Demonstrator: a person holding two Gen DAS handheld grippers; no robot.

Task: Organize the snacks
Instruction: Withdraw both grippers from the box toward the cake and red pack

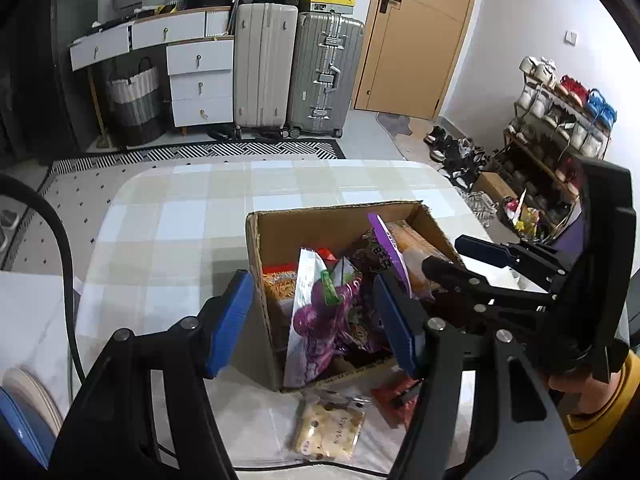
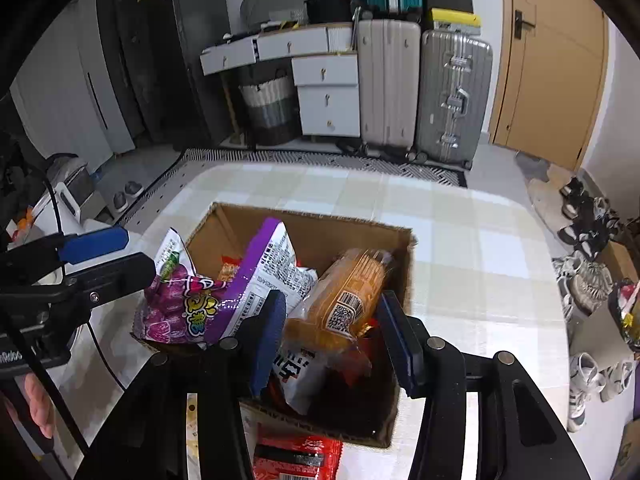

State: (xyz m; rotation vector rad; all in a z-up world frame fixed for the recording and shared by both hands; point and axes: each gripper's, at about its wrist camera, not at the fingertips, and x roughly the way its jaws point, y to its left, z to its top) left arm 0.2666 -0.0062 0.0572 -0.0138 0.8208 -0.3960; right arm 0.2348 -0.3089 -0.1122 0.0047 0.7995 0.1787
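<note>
In the cardboard box (image 2: 400,264) on the bench (image 2: 480,240), the light, crinkly orange packet (image 2: 340,296) lies at 12 o'clock of the half-open, empty right gripper (image 2: 334,336), best pinched across its middle, while the left gripper (image 1: 316,320) hangs parted and empty.

A lived-in home, a room near the entry doubling as storage. Hard-shell suitcases (image 2: 420,88) stood against the far wall beside a white chest of drawers (image 2: 328,94), shoe boxes stacked above. A woven laundry basket (image 1: 134,100) under the desk. A shoe rack (image 1: 560,120) crammed with sneakers, more shoes (image 1: 452,148) loose on the tiled floor. Plain wooden door (image 1: 412,32), patterned rug (image 1: 240,148), checked tablecloth (image 1: 224,196) over the table.
</note>
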